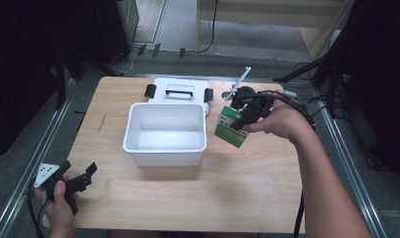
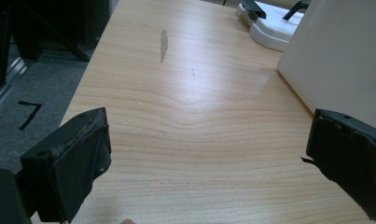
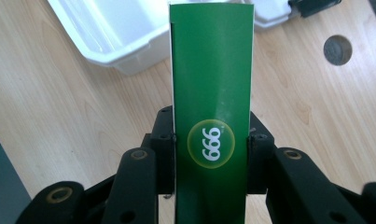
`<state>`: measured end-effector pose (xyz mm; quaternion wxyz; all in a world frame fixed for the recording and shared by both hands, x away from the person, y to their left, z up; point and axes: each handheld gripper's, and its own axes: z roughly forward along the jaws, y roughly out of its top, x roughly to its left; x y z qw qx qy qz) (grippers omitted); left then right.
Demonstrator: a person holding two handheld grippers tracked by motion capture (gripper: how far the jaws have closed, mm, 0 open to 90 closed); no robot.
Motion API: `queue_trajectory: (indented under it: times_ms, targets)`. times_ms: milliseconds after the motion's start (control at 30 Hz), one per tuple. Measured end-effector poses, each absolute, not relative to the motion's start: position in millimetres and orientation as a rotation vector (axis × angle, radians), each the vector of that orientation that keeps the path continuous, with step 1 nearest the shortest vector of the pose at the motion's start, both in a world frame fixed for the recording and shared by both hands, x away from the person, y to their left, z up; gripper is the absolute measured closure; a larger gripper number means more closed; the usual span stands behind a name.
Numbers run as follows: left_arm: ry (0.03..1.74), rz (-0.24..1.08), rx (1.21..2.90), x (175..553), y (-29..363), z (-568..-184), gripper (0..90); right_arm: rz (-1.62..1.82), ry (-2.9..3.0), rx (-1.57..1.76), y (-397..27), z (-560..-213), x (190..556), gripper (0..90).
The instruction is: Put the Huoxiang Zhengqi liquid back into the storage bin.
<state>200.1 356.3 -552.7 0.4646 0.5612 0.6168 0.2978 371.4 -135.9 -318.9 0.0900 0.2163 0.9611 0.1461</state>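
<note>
The wooden table (image 1: 187,198) is carrying everything. At its middle the open white bin (image 1: 165,133) is sitting with nothing showing inside it, and its white lid (image 1: 180,90) with black latches and a black handle is lying flat just behind it, touching its far wall. The bin is standing between the two grippers. To its right, the right gripper (image 1: 247,118) is holding a green box (image 1: 231,128) tilted above the tabletop, just beside the bin's right wall; in the right gripper view both jaws are pressing on the narrow sides of the box (image 3: 211,116). A round hole (image 3: 337,50) is showing in the tabletop beyond the box. At the near left corner, the left gripper (image 1: 83,177) is resting low with its jaws spread wide over bare wood.
</note>
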Motion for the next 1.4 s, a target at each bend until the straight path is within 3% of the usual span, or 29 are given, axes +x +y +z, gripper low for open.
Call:
queue_trajectory:
  times_ms: [867,1400]
  targets:
    - [1.516,0.726,1.378,200,357,-553,0.5,0.503,2.853,0.527,-89,-269,371,65.3]
    - [1.514,0.719,1.376,201,357,-553,0.5,0.519,2.887,0.35,-44,-269,371,65.2]
